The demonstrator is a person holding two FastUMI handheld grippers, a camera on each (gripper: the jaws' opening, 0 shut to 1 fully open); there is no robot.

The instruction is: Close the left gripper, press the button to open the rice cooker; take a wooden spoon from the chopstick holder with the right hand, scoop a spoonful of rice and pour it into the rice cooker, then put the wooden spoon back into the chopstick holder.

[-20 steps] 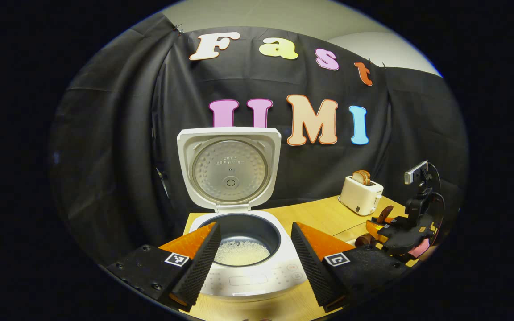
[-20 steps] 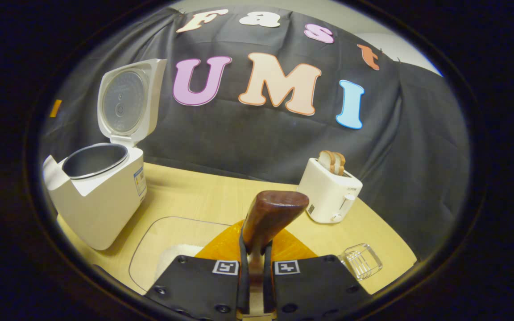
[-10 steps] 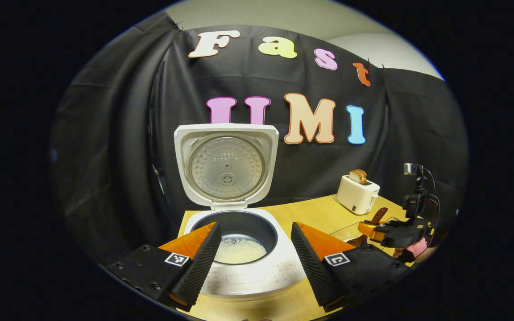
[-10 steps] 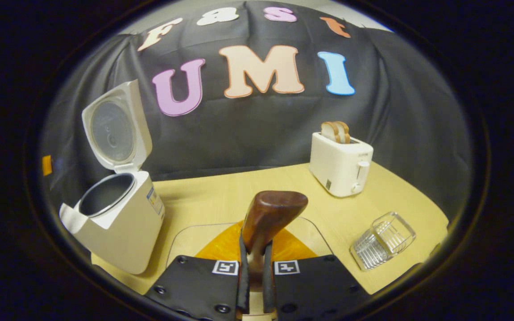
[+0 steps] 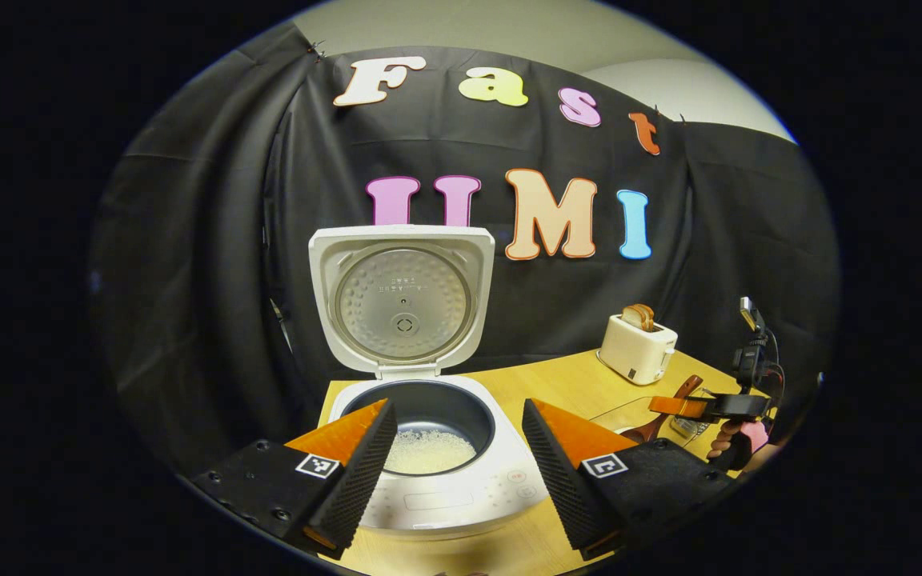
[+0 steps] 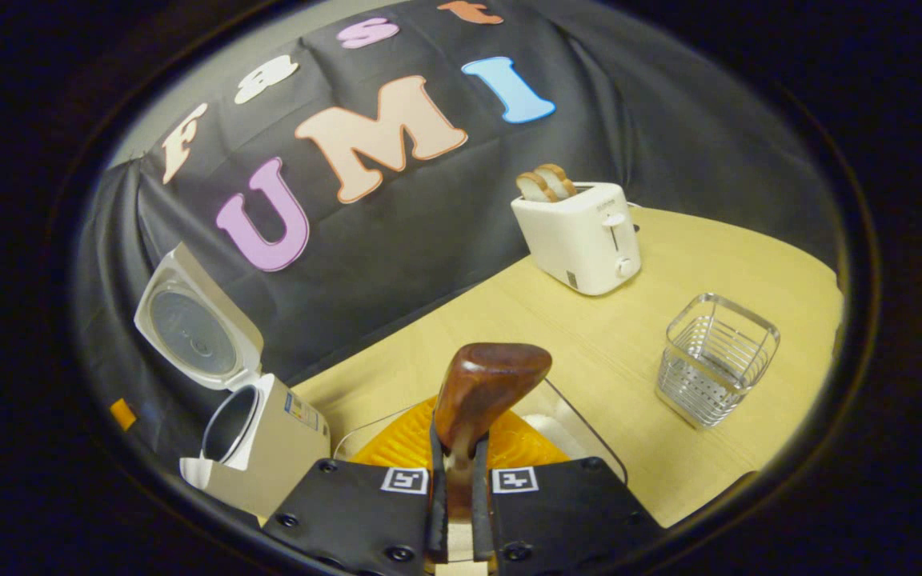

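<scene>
Cooker (image 5: 429, 448) open with rice inside, my left gripper (image 5: 453, 464) gapes while my right (image 6: 457, 512) clamps the spoon (image 6: 485, 384), bound for the holder (image 6: 717, 360).

Free room: bare counter (image 6: 717, 264) between toaster (image 6: 581, 236) and chopstick holder (image 6: 715, 360).
Holder mouth: open from above.
Obstacle: rice cooker (image 6: 257, 436) well left.

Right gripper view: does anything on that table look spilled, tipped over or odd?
Nothing stands out. The toaster and the wire chopstick holder stand upright, the rice cooker is open, and no spill shows on the table. The right gripper holds the wooden spoon.
</scene>
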